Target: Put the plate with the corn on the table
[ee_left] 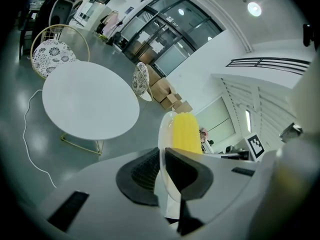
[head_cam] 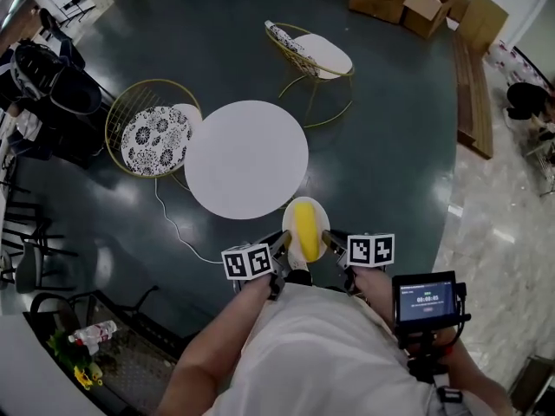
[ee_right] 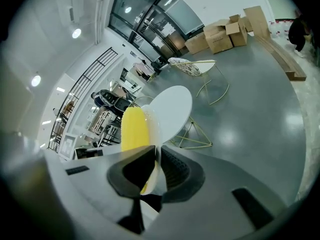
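Now carrying | left gripper (head_cam: 282,244), right gripper (head_cam: 332,238) each clamp plate (head_cam: 324,217) with corn (head_cam: 306,225) | seemingly short of table (head_cam: 246,159) edge | next we reach, lower.

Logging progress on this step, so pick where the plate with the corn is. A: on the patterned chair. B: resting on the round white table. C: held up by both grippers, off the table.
C: the left gripper and right gripper each clamp the plate, corn on it, short of the table.
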